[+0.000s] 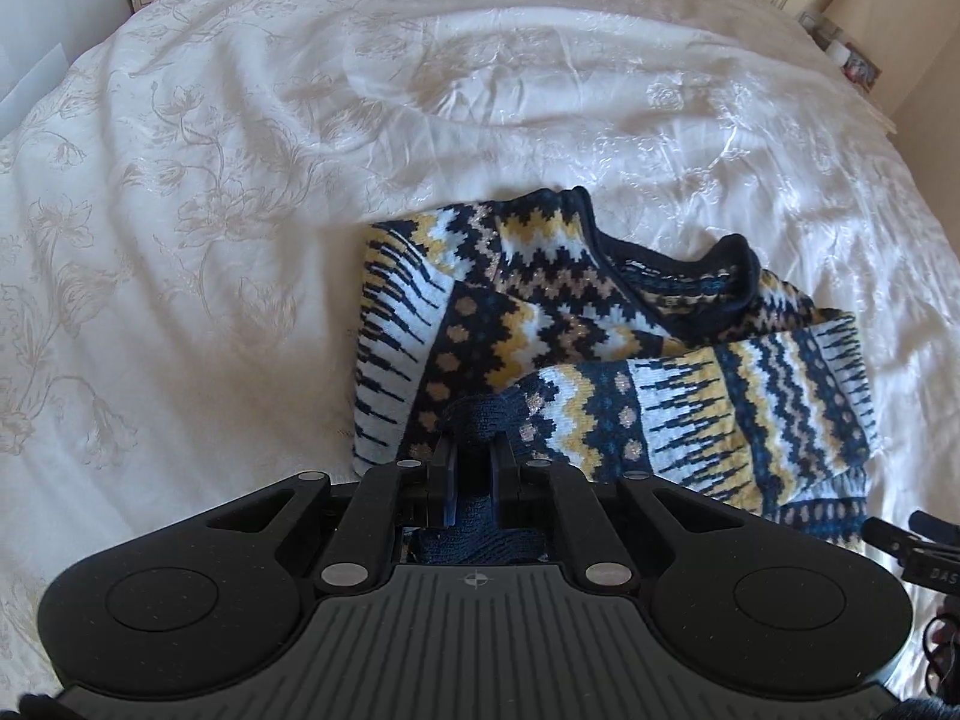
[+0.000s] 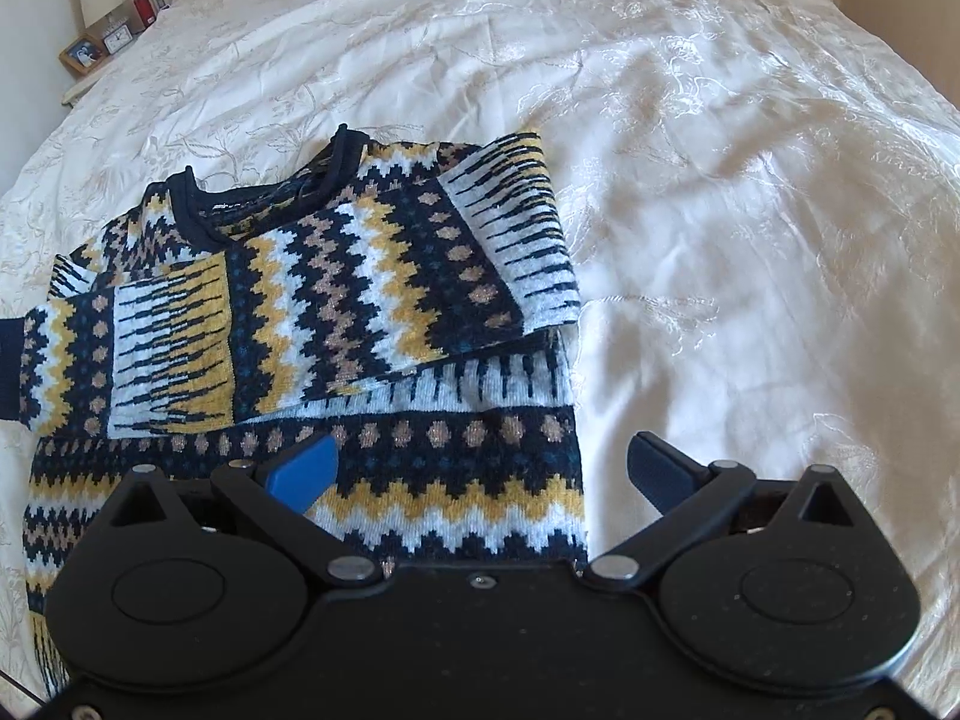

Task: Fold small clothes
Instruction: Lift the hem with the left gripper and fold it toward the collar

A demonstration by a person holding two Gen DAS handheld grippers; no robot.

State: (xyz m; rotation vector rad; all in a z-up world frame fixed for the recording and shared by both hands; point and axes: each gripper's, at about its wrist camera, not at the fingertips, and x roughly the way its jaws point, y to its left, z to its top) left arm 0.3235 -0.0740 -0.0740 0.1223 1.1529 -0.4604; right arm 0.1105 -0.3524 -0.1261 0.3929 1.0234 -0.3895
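While your left hand-held gripper (image 1: 474,468) pinches the navy cuff (image 1: 477,420), the jumper (image 2: 336,276) lies on the bed (image 2: 750,210), sleeves crossing its chest. Your right hand-held gripper (image 2: 486,474) hovers open over the hem edge, nearer the body.

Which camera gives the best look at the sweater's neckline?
The right wrist view: the navy neckline of the sweater shows as an open, unobstructed loop. The left wrist view shows it too, but more bunched and curled at the far edge.
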